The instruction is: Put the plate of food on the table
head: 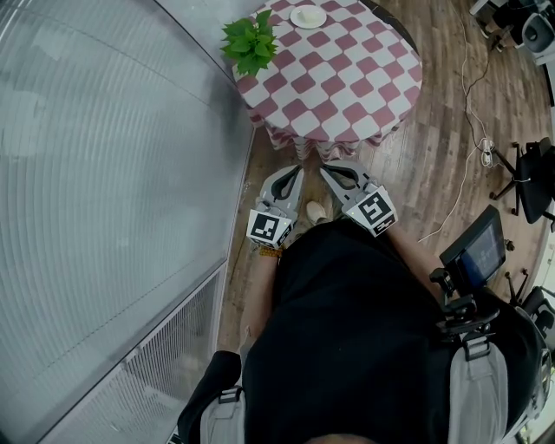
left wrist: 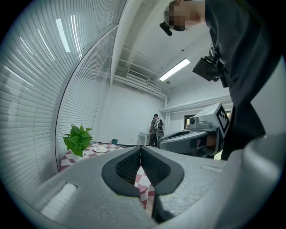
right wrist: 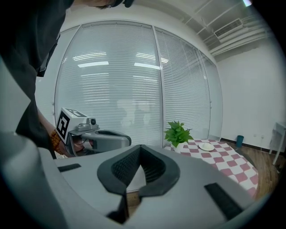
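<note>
Plate, round, flat on checked table

The right gripper has its jaws pressed together at the tips, with nothing between them. To its left the left gripper is held about level, its marker cube close to the person's dark clothing. Further off, a table with a red-and-white checked cloth carries a leafy plant at its edge, with a white plate just beside it. Slatted blinds fill the background.
</note>
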The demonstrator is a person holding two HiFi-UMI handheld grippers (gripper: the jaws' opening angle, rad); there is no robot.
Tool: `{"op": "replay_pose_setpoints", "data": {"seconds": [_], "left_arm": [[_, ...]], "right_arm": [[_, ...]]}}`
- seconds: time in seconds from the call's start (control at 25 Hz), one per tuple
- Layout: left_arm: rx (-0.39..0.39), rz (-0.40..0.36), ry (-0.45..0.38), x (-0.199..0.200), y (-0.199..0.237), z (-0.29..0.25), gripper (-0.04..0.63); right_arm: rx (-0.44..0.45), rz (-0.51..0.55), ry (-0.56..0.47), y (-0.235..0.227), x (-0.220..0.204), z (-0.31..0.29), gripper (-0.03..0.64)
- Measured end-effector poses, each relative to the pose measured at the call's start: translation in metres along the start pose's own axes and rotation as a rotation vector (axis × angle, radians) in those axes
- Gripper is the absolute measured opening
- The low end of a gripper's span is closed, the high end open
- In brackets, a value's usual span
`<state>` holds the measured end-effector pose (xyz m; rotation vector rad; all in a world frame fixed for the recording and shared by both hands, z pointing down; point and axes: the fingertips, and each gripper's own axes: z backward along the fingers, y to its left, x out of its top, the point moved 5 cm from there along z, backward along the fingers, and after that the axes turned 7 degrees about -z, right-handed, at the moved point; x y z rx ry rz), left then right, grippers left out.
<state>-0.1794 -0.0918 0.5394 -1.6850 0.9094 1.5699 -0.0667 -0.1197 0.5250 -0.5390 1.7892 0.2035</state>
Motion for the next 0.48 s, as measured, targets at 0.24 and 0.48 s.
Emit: {"op": "replay_pose_setpoints", "data": {"seconds": [0.24, 0.48], "left_arm": [[0.008, 0.018, 0.011, 0.0, 0.004, 0.004, 0.008], [0.037, 0.017, 0.025, -0.002, 0.022, 0.005, 0.006]], "right_arm": [[0.016, -0.011, 0.009, 0.003, 0.003, -0.003, 0.009], [0.031, -0.007, 0.004, -0.003, 0.008, -0.02, 0.009]]}}
